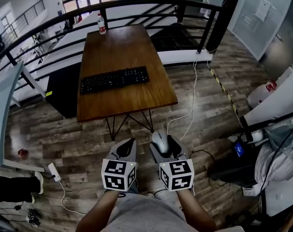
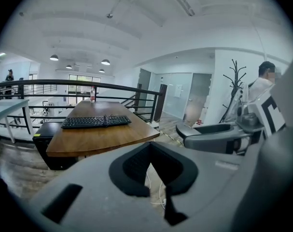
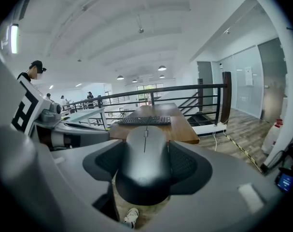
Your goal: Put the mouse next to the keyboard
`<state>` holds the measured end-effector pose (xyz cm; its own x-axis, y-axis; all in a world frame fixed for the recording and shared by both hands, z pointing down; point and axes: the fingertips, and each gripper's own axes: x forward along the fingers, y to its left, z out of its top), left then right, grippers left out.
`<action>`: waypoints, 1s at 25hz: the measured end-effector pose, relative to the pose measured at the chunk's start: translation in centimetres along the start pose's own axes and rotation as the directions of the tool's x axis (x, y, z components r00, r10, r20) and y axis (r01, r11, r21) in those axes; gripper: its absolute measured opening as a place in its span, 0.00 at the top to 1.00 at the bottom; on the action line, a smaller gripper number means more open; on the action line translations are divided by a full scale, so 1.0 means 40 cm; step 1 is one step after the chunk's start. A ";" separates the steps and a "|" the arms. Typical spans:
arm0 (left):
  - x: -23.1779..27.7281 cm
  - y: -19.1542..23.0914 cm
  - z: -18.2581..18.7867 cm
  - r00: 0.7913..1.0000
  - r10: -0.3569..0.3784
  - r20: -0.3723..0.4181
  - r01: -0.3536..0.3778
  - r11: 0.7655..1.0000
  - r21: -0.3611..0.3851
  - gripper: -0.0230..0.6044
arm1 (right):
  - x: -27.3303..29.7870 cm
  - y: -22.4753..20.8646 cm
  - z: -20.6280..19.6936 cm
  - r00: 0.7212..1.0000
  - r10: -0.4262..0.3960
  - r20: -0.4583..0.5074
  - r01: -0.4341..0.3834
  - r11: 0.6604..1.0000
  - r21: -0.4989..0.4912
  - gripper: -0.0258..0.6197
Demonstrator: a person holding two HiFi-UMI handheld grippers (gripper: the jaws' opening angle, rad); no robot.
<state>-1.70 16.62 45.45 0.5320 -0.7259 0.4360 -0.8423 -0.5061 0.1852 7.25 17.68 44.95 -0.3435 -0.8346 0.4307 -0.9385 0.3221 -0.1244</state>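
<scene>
Lower centre, the right tool (image 1: 163, 141) clamps the mouse (image 3: 145, 163). The left tool (image 1: 127, 146) is closed and empty. The keyboard (image 1: 114, 79) lies on the tabletop (image 1: 122, 45).

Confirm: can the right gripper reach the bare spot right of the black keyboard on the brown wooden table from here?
Likely not yet: the right gripper, shut on the grey mouse, hangs over floor short of the wooden table's near edge. Nothing blocks the way to the black keyboard.
</scene>
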 end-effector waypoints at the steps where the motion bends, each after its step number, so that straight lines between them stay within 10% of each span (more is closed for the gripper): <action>1: 0.007 0.014 0.008 1.000 -0.002 -0.001 0.002 1.000 -0.001 0.97 | 0.014 0.002 0.009 1.000 -0.002 -0.001 0.002 1.000 -0.001 0.49; 25: 0.182 0.399 0.202 0.998 -0.070 0.007 0.070 0.997 -0.027 0.97 | 0.418 0.090 0.211 0.998 -0.044 -0.048 0.043 0.999 -0.014 0.49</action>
<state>-10.57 -0.49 44.46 0.5901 -0.6918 0.4162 -0.8050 -0.5432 0.2386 -2.17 1.13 44.16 -0.2999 -0.8255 0.4782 -0.9519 0.2918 -0.0933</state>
